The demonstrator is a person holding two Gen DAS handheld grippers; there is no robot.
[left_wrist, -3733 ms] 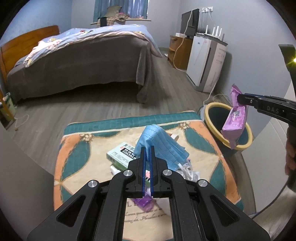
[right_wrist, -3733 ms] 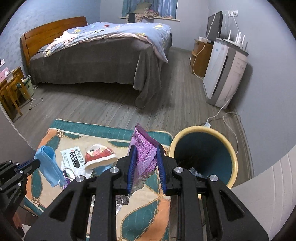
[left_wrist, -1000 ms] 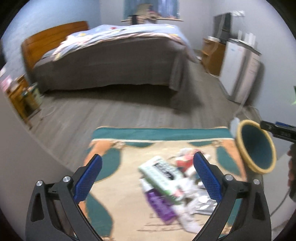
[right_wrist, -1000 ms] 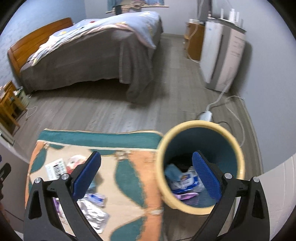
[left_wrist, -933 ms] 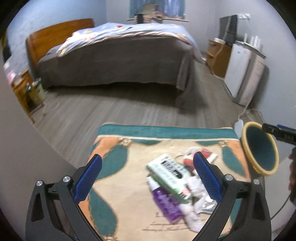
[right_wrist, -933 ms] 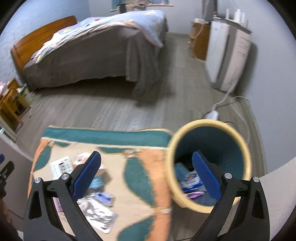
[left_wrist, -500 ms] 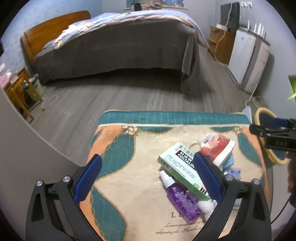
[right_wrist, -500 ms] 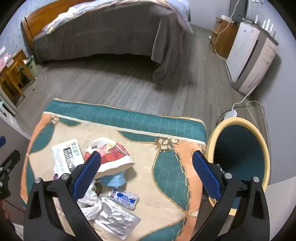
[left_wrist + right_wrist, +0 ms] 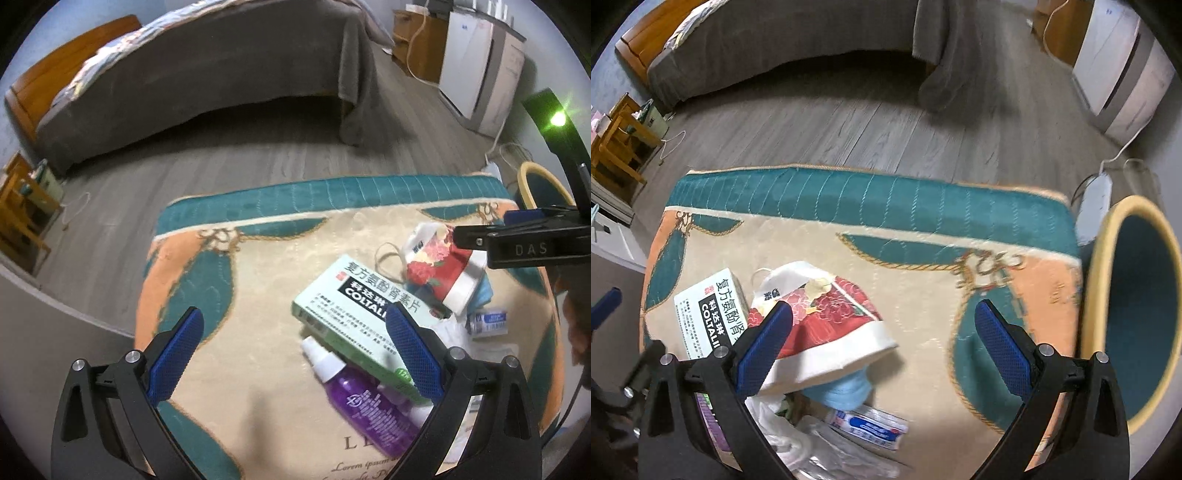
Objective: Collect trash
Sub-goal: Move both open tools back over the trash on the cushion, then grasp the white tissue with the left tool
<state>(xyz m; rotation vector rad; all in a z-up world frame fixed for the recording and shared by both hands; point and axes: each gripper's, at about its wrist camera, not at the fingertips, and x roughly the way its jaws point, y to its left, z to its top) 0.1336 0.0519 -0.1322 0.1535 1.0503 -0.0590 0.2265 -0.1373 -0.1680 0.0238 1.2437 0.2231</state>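
Note:
Trash lies on a patterned mat [image 9: 258,273]: a green medicine box [image 9: 354,310], a purple bottle [image 9: 369,406], a red and white floral pack [image 9: 439,269] and a small blue-white sachet [image 9: 489,321]. My left gripper [image 9: 295,354] is open and empty, low over the box and bottle. My right gripper [image 9: 882,339] is open and empty, just above the floral pack [image 9: 827,317], with a blue mask [image 9: 842,387] and the sachet [image 9: 868,424] beneath it. The yellow-rimmed teal bin [image 9: 1130,302] stands at the mat's right end.
A bed with a grey cover [image 9: 221,74] stands across the wooden floor. A white appliance [image 9: 476,62] and a wooden cabinet [image 9: 421,37] line the right wall, with a cable and power strip [image 9: 1097,199] near the bin. A small wooden table [image 9: 22,206] is at the left.
Both grippers dropped their items into the bin, opened, and swung back left and down over the trash on the mat. The mask and the pink pack are gone from the jaws.

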